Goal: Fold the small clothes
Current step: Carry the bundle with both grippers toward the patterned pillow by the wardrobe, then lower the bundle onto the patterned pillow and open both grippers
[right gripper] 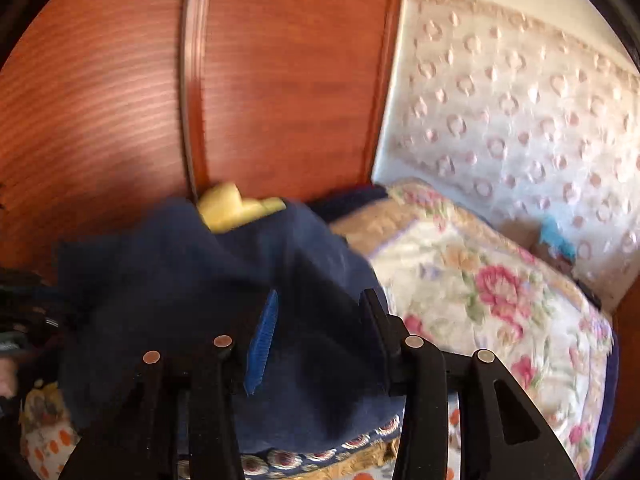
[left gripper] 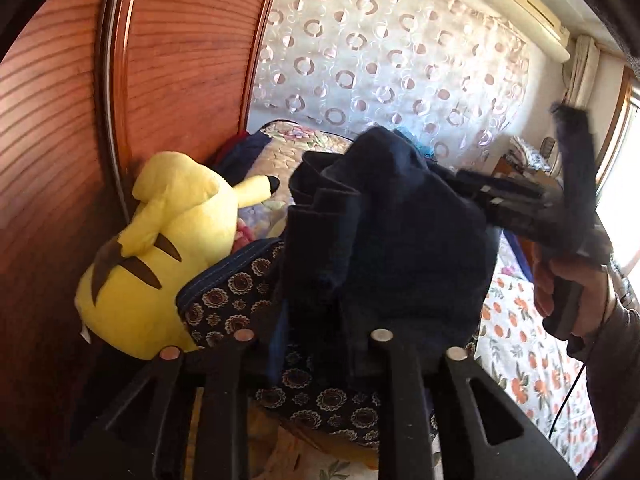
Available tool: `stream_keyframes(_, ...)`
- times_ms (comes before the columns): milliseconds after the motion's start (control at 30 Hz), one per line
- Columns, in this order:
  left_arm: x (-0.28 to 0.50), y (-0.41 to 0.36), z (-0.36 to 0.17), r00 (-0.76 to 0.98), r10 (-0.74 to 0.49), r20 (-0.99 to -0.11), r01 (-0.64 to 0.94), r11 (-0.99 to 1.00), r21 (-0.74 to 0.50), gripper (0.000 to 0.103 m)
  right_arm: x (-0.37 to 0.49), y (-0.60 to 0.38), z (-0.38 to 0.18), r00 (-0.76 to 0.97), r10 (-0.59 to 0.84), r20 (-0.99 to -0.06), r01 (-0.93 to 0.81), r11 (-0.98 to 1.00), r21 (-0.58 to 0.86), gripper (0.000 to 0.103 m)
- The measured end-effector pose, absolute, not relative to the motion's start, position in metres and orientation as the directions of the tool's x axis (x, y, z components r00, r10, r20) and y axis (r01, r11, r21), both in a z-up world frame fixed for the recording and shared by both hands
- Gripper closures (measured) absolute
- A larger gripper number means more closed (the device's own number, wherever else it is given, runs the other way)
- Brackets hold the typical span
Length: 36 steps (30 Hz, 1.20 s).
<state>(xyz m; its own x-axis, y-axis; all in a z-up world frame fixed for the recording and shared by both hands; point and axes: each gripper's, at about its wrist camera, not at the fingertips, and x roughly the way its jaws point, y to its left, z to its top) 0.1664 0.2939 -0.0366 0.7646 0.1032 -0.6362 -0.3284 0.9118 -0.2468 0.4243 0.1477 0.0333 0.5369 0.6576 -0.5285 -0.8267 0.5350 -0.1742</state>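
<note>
Yellow plush (left gripper: 160, 256) at 9 o'clock against the wooden wardrobe (left gripper: 52, 160); navy garment (left gripper: 384, 236) bunched dead centre on a patterned pillow (left gripper: 228, 304), between left gripper (left gripper: 312, 344) fingers, jaws part-open; right gripper (right gripper: 316, 336) at 3 o'clock, hand-held (left gripper: 572, 292), jaws part-open over the cloth

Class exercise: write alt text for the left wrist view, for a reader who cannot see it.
A dark navy garment hangs bunched over a bed, with the left hand-held gripper beneath it and the right hand-held gripper at its far edge. A yellow plush toy lies against a wooden wardrobe.
</note>
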Motion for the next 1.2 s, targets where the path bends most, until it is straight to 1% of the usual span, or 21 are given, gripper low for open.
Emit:
stream_keyframes(67,0.160,0.289,-0.031,0.767,0.128,-0.629,-0.329,0.919,-0.215,0.064,0.440,0.139,0.028,0.518,0.664,-0.540,-0.821,0.563,-0.095,0.059)
stream_keyframes(133,0.153,0.285,-0.026,0.769,0.150,-0.621,-0.329,0.926,-0.183,0.057,0.445,0.128,0.038,0.523,0.670,-0.526,-0.809,0.584,-0.061,0.059)
stream_keyframes(200,0.149,0.281,-0.022,0.771,0.156,-0.617,-0.318,0.934,-0.162,0.056,0.439,0.118,0.044,0.543,0.676,-0.499,-0.802,0.593,-0.070,0.059)
stream_keyframes(233,0.145,0.278,-0.018,0.776,0.153,-0.611,-0.309,0.938,-0.157,0.052,0.428,0.116,0.047,0.544,0.682,-0.488,-0.803,0.592,-0.069,0.059)
stream_keyframes(267,0.141,0.272,-0.013,0.783,0.157,-0.602,-0.301,0.942,-0.147,0.045,0.422,0.111,0.049,0.546,0.687,-0.479,-0.803,0.592,-0.068,0.059)
stream_keyframes(300,0.139,0.268,-0.011,0.787,0.164,-0.595,-0.299,0.945,-0.135,0.041,0.414,0.101,0.049,0.549,0.691,-0.470,-0.802,0.593,-0.066,0.059)
stream_keyframes(333,0.135,0.261,-0.006,0.792,0.177,-0.584,-0.297,0.948,-0.115,0.033,0.404,0.094,0.047,0.550,0.695,-0.463,-0.802,0.594,-0.061,0.059)
stream_keyframes(367,0.131,0.253,-0.002,0.800,0.183,-0.571,-0.290,0.952,-0.101,0.028,0.394,0.090,0.038,0.552,0.700,-0.454,-0.802,0.595,-0.057,0.059)
stream_keyframes(400,0.129,0.248,0.000,0.806,0.181,-0.564,-0.281,0.955,-0.095,0.026,0.379,0.080,0.041,0.554,0.705,-0.444,-0.801,0.597,-0.051,0.059)
stream_keyframes(567,0.119,0.204,0.015,0.829,0.155,-0.537,-0.218,0.974,-0.055,0.025,0.326,0.021,0.034,0.572,0.711,-0.408,-0.784,0.620,-0.019,0.059)
stream_keyframes(700,0.114,0.166,0.025,0.843,0.140,-0.519,-0.176,0.984,-0.021,0.025,0.279,-0.029,0.040,0.588,0.713,-0.383,-0.772,0.636,0.000,0.059)
stream_keyframes(933,0.109,0.107,0.036,0.866,0.090,-0.492,-0.095,0.995,0.015,0.025,0.221,-0.091,0.043,0.652,0.678,-0.340,-0.717,0.696,0.012,0.058)
stream_keyframes(1000,0.108,0.092,0.037,0.870,0.077,-0.487,-0.074,0.997,0.025,0.025,0.207,-0.107,0.044,0.676,0.659,-0.330,-0.694,0.719,0.014,0.051)
stream_keyframes(1133,0.104,0.062,0.039,0.875,0.062,-0.479,-0.057,0.998,0.026,0.025,0.177,-0.134,0.045,0.738,0.600,-0.309,-0.630,0.776,0.001,0.044)
stream_keyframes(1200,0.101,0.052,0.039,0.880,0.056,-0.473,-0.054,0.998,0.018,0.025,0.160,-0.147,0.045,0.765,0.576,-0.287,-0.599,0.801,0.009,0.037)
